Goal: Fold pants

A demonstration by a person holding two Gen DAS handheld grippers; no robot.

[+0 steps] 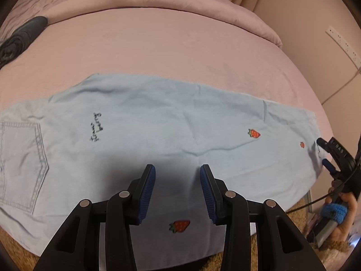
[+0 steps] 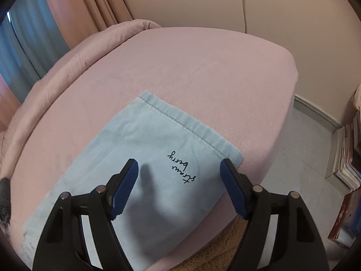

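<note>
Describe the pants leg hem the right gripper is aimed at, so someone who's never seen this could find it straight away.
Start at the pink bed; light blue pants lie flat across its near edge. Follow the leg to the end by the right gripper, whose fingers are open above it. The hem has a stitched line, and "straw berry" is written in dark script just inside it.

One pair of pale blue pants bearing three strawberries, one back pocket; two grippers, left and right; one dark garment.
</note>
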